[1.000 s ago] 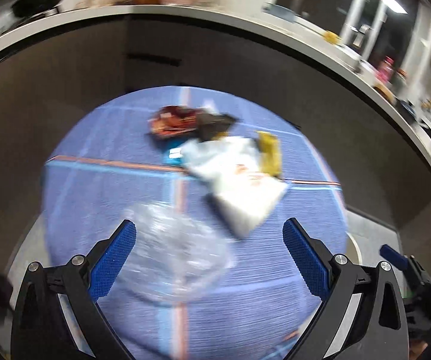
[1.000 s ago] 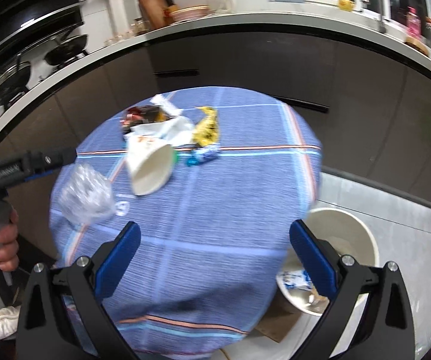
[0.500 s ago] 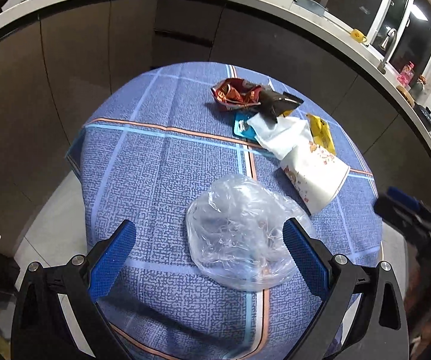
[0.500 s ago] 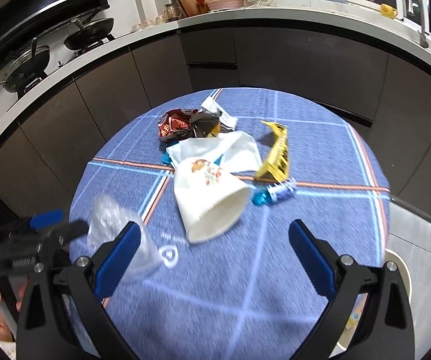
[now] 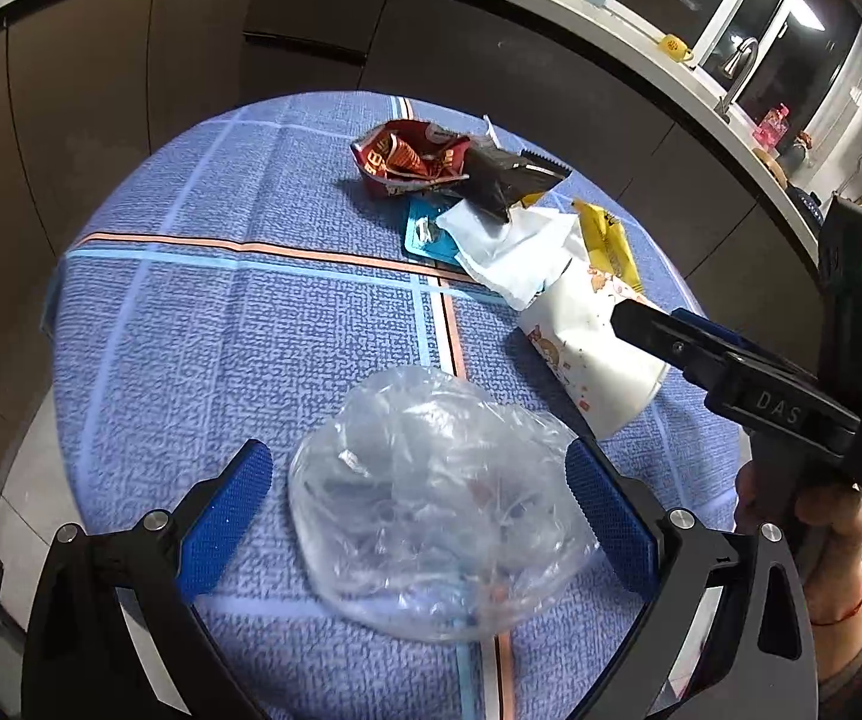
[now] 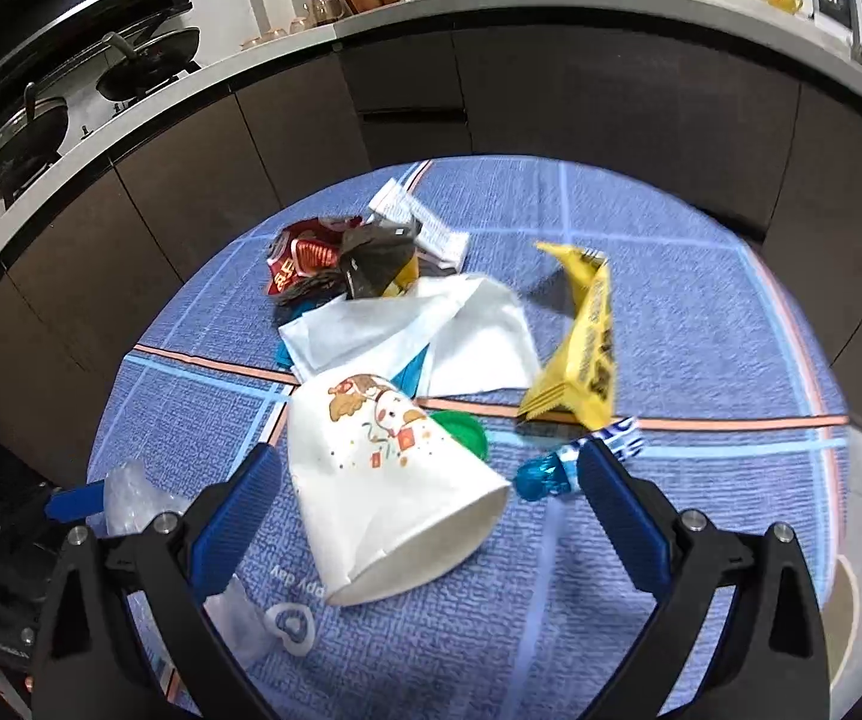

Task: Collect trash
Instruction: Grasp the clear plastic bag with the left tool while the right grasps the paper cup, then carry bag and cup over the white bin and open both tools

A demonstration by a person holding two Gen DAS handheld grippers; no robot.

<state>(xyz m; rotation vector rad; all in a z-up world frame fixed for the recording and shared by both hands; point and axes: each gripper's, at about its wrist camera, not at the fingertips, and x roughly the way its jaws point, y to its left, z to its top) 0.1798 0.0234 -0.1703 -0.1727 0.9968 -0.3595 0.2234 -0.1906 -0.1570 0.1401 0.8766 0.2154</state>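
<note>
Looking down past my fingers, I see the round table (image 5: 203,324) in its blue checked cloth filling both views, well beyond the fingertips on every side. My left gripper (image 5: 419,513) is spread wide, and the crumpled clear plastic bag (image 5: 436,516) lies on the cloth right between its two blue pads, its right edge close to or just at the right pad, gap on the left. My right gripper (image 6: 431,501) is also spread wide, empty, its fingers either side of the paper cup (image 6: 389,480), which lies on its side with the open mouth toward me and nearer the left pad (image 6: 239,516).

Just ahead of the cup, beyond my right fingertips, the white napkin (image 6: 425,336) lies flat, partly under the cup's base. Right of it, ahead of my right-hand finger, the yellow wrapper (image 6: 586,354) stands tented. Farther out, ahead of my left-hand finger, sit the red snack packet (image 6: 305,258) and the black wrapper (image 6: 377,261), touching each other. The small blue foil wrapper (image 6: 547,474) lies just beside my right-hand fingertip. A green lid (image 6: 460,429) peeks out behind the cup.
</note>
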